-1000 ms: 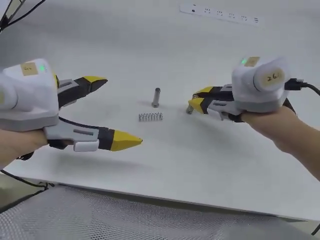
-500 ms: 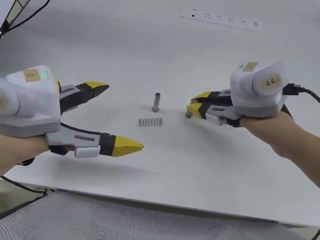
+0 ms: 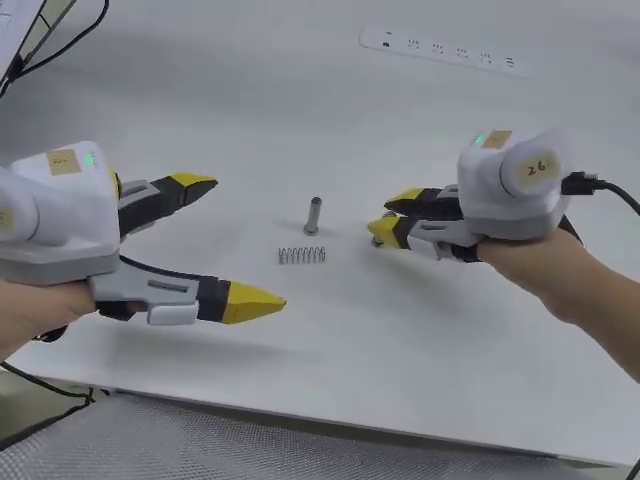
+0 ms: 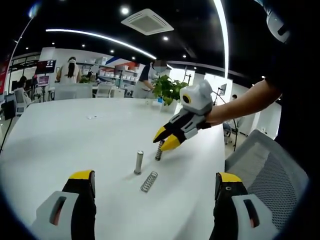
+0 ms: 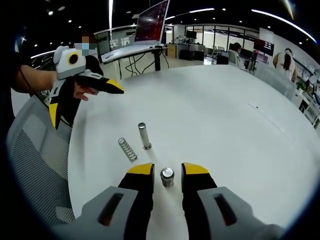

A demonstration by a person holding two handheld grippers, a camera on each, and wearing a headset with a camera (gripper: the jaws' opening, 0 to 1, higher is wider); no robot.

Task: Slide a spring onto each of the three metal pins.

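Pin (image 5: 167,176) stands between right gripper (image 5: 168,170) jaws (slim gap either side)

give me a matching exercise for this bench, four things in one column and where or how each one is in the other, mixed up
Things
1. bare upright silver metal pin
2. loose coiled wire spring
3. silver metal pin wearing a spring
4. left gripper

Places and states
a. jaws wide open, holding nothing
b. between the jaws of the right gripper
c. lying on its side on the white table
d. standing free with nothing on it

Pairs: 1-d, 2-c, 3-b, 4-a
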